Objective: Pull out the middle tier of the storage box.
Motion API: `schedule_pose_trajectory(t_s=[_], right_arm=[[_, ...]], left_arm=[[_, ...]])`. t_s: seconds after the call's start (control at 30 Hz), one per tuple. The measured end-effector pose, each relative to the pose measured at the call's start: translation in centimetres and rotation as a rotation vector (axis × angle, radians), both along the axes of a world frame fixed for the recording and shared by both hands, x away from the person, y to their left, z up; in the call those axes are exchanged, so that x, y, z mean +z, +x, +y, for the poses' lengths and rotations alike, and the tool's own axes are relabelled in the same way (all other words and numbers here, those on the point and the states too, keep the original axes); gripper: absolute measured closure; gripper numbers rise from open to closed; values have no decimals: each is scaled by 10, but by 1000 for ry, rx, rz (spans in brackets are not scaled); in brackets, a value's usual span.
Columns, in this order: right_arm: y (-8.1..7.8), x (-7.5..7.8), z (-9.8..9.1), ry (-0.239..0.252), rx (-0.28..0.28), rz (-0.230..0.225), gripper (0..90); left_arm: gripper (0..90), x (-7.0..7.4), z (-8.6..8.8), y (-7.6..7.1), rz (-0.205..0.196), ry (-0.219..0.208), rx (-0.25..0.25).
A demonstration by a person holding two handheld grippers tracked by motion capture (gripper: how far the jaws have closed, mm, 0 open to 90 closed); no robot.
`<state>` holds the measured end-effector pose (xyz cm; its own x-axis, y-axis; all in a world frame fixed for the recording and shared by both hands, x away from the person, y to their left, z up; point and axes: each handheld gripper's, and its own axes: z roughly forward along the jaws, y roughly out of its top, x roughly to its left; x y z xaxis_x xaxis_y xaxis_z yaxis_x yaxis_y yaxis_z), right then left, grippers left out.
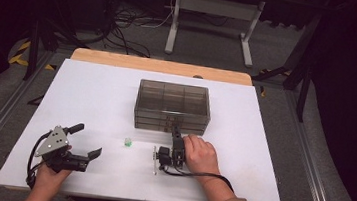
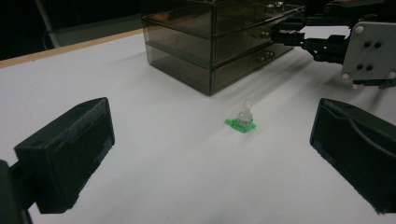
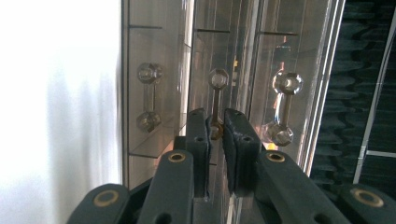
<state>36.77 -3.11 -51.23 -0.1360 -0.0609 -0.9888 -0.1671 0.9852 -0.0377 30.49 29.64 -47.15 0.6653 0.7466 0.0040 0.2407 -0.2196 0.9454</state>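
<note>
Drawer handle between right gripper jaws

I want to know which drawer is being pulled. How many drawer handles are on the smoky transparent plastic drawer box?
3, seen in the right gripper view: one handle nearest the white table, the middle handle between the right hand-held gripper jaws, one farthest from the table.

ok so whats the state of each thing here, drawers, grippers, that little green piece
drawer unit: all three drawers shut
middle drawer handle: between the right gripper's jaws, which close on it
right gripper: turned on its side, shut on the handle
left gripper: open, holding nothing
green piece: upright on the table, untouched
</note>
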Motion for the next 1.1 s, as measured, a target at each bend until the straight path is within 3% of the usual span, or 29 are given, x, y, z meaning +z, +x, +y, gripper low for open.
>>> schedule_pose_trajectory(t_s=[0.77,0.9,1.0,1.1], right_arm=[[-27,3,-3,18,19,18,813],[-28,3,-4,38,18,31,770],[-29,5,-4,63,27,70,701],[-32,6,-5,62,38,68,677]], left_arm=[[8,0,0,0,-4,0,1],[8,0,0,0,-5,2,0],[8,0,0,0,-5,2,0],[8,0,0,0,-5,2,0]])
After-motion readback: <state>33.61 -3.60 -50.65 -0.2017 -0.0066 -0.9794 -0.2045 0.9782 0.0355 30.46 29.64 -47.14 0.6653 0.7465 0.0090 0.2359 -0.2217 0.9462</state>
